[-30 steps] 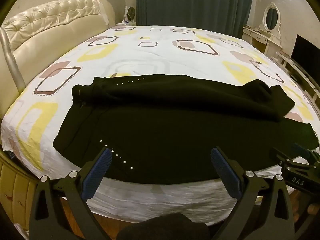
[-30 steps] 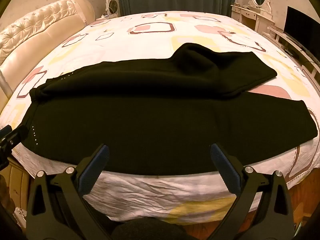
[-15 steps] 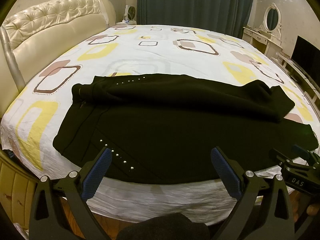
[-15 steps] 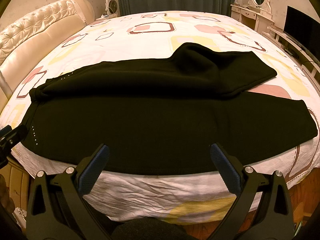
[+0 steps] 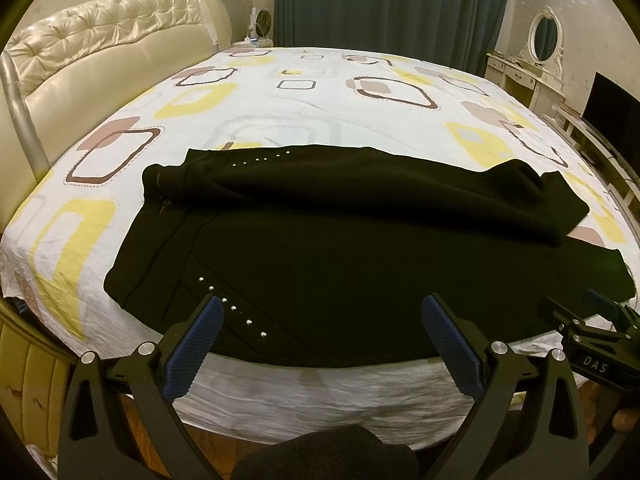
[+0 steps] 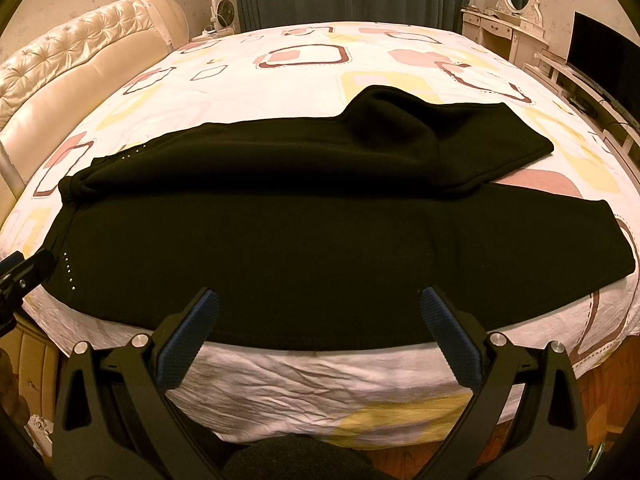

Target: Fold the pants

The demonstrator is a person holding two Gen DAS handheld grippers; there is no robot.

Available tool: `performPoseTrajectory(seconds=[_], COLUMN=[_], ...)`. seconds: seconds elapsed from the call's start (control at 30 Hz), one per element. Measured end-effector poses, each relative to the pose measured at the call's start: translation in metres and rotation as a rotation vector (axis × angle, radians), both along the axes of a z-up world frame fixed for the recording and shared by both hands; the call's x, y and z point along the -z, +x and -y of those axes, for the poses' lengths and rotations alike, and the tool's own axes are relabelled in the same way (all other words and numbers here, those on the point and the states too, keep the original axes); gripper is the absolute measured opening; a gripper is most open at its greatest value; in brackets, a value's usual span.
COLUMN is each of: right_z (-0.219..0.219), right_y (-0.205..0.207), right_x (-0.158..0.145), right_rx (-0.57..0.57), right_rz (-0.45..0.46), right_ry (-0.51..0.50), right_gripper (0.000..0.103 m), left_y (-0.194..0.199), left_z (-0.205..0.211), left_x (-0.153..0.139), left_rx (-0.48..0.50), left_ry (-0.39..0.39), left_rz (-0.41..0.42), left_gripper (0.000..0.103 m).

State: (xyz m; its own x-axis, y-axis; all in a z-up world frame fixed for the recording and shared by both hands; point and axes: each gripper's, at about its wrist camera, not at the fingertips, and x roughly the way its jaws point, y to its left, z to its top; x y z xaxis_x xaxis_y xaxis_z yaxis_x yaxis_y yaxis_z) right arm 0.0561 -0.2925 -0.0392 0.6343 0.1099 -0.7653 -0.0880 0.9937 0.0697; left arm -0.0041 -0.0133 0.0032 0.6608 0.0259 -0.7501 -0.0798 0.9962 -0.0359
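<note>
A pair of black knit pants point(image 5: 340, 264) with rows of small silver studs point(image 5: 230, 306) is lying across the near edge of a bed covered by a white sheet printed with yellow, pink and brown rounded squares point(image 5: 320, 100). The waistband end is sitting toward the cream tufted leather headboard point(image 5: 100, 60), while the leg ends are reaching away from that headboard. One leg is lying flat along the bed's near edge; the other leg point(image 6: 360, 148) is lying behind it, farther from the edge, partly overlapping it and bunching into a raised hump. The left hand-held gripper point(image 5: 320, 328) is hovering just off the bed's near edge at the end nearer the headboard — its blue-padded fingers point(image 5: 196, 344) are standing spread wide, pinching nothing and not touching the fabric. The right hand-held gripper point(image 6: 320, 320) is hovering off the same edge, farther from the headboard, its blue pads point(image 6: 452, 340) likewise spread apart and empty. Each gripper is showing at the rim of the other's view. Beyond the bed, opposite the near edge, dark teal curtains point(image 5: 392, 4) are hanging — and a white dressing table with an oval mirror point(image 5: 540, 52) is standing on the side far from the headboard.
</note>
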Motion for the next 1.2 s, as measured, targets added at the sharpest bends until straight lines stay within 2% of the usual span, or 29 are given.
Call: performPoseTrajectory(seconds=[1.2], right_z=[0.0004], right_y=[-0.0008], right_x=[-0.0002], right_rx=[0.001], right_rz=[0.002], right_ry=[0.001], right_gripper=[0.101], left_y=[-0.0011], left_z=[-0.0006], left_x=[0.0036], left_rx=[0.003], left_ry=[-0.002], left_rz=[-0.006], left_gripper=[0.099])
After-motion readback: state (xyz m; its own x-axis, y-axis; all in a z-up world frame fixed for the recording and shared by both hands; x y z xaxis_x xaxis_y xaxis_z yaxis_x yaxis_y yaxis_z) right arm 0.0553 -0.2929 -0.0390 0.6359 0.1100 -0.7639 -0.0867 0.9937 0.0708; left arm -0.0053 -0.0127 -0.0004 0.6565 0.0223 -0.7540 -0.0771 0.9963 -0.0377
